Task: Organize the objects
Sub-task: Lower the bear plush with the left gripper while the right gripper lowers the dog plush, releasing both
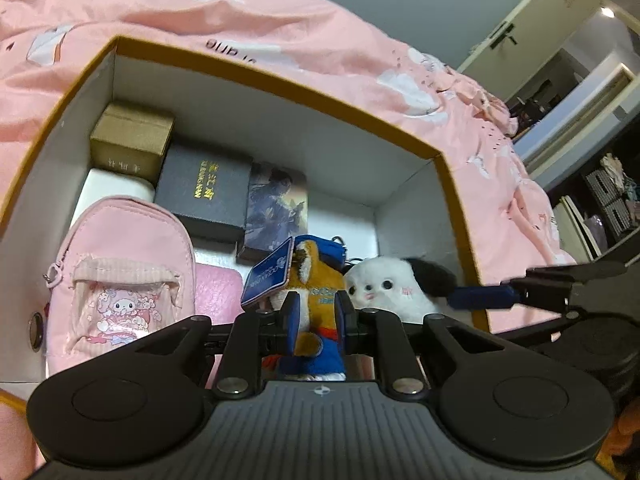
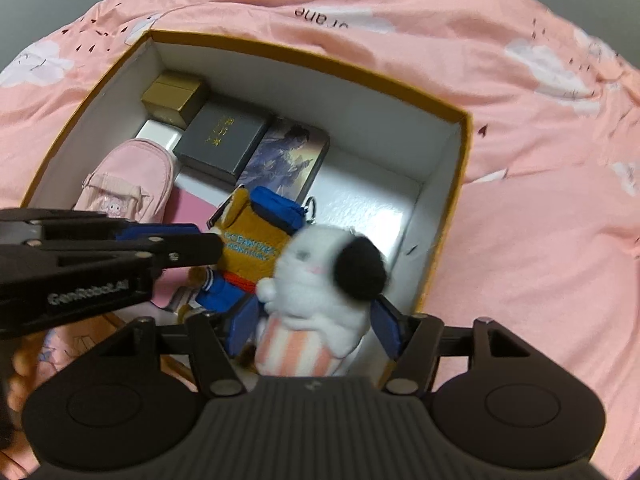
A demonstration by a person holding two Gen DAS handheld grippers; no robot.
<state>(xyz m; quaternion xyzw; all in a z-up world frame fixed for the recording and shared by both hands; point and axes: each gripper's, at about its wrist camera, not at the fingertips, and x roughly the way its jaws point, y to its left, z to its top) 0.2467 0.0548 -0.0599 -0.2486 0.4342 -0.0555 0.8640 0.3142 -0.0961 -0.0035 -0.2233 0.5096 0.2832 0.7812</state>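
Note:
An open box with a mustard rim (image 1: 280, 76) (image 2: 320, 62) lies on a pink bedspread. My left gripper (image 1: 316, 312) is shut on an orange and blue plush toy (image 1: 320, 300) (image 2: 256, 248) and holds it over the box's near part. My right gripper (image 2: 316, 328) grips a white plush with a black ear (image 2: 320, 280) (image 1: 384, 284) right beside the orange one, by the box's right wall. In the left wrist view the right gripper's fingers (image 1: 480, 296) come in from the right.
In the box lie a gold box (image 1: 130, 140), a black box (image 1: 204, 188), a picture tin (image 1: 278, 208), a white item (image 1: 116, 188) and a pink mini backpack (image 1: 124, 280). The pink bedspread (image 2: 520, 160) surrounds the box. Shelves (image 1: 592, 184) stand at far right.

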